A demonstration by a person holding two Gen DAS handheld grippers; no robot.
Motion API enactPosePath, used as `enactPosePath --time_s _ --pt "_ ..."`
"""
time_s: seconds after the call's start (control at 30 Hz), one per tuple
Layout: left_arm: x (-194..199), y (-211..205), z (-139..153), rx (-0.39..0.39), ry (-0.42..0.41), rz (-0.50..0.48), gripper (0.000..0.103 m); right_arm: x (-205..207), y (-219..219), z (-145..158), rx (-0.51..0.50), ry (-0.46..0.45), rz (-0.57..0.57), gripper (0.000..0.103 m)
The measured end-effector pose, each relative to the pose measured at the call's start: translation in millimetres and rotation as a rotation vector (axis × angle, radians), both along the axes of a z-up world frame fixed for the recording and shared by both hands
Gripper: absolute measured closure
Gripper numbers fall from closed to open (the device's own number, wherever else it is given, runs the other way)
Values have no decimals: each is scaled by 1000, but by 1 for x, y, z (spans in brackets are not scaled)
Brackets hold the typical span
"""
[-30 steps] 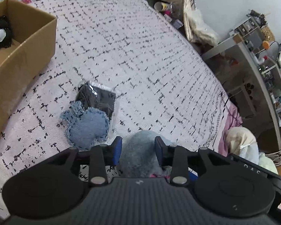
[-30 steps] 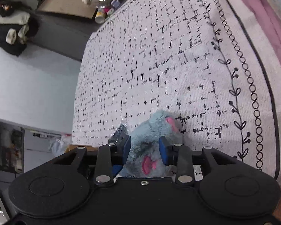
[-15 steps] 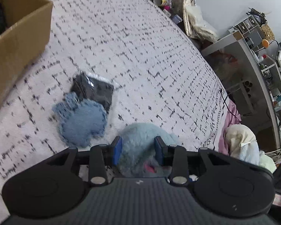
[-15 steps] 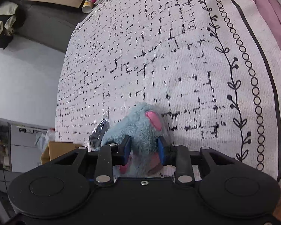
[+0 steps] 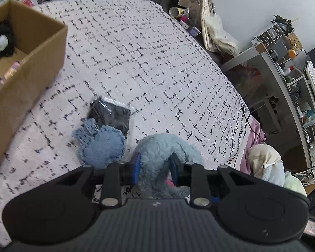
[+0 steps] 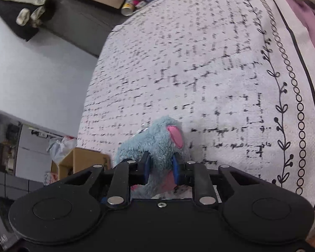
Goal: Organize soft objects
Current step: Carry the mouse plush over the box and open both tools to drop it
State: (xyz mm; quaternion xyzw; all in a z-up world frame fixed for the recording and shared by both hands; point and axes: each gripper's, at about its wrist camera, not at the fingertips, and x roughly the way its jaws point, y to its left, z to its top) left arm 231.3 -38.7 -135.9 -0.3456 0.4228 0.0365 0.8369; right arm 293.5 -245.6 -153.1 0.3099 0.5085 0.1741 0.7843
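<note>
We have both grippers on the blue plush toy (image 5: 157, 147), which sits at the near edge of the patterned bedspread (image 5: 136, 52). The left gripper (image 5: 154, 166) has just been closing; its blue pads now press into the fur, narrower than a second ago. The right gripper (image 6: 160, 166) has also just been closing and squeezes the toy below its pink ear (image 6: 175, 136), the gap clearly smaller than before. In the left view the toy now stands taller between the pads than earlier. The denim patch (image 5: 100, 145) and the dark packet (image 5: 111, 113) lie just beside it. The cardboard box (image 5: 27, 63) stands well apart.
</note>
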Motion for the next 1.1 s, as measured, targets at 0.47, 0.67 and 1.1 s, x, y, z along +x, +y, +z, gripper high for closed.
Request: enactPosePath --time_s 0.47,0.67,1.1 --pt "-32 30 55 23 -66 -1 75 -30 28 52 21 -111 14 82" --pt "-46 48 71 19 -89 15 75 -42 47 71 11 -140 23 82" --pt "-72 96 94 -49 -135 75 75 -60 96 115 -66 -199 96 82"
